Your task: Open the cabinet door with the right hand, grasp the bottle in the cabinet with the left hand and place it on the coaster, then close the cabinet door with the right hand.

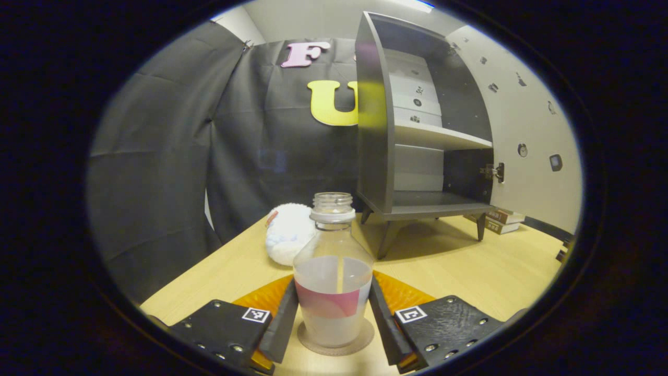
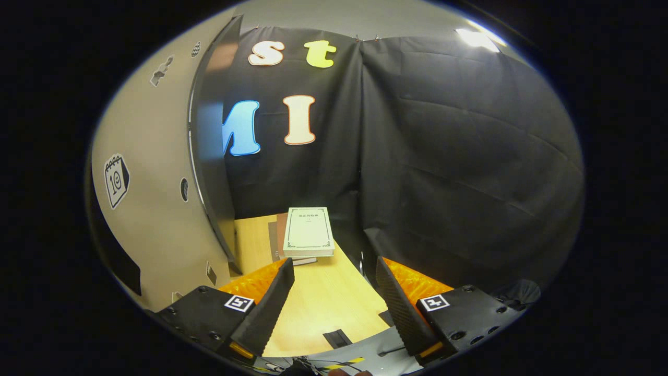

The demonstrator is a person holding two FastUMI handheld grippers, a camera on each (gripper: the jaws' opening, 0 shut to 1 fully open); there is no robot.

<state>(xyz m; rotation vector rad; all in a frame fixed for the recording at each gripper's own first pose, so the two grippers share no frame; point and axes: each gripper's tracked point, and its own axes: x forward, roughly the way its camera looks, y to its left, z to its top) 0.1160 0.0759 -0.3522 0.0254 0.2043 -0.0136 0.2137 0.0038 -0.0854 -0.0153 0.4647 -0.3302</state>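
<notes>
Clear uncapped glass bottle set on round brown coaster; left gripper jaws flanking it, contact unclear. Grey cabinet's door open; right gripper jaws wide, empty. Closing left.

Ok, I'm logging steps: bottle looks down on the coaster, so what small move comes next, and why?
Probably open the left gripper and back off: the bottle already stands upright on the coaster, fingers still flanking it. The cabinet door is open, awaiting the right gripper.
</notes>
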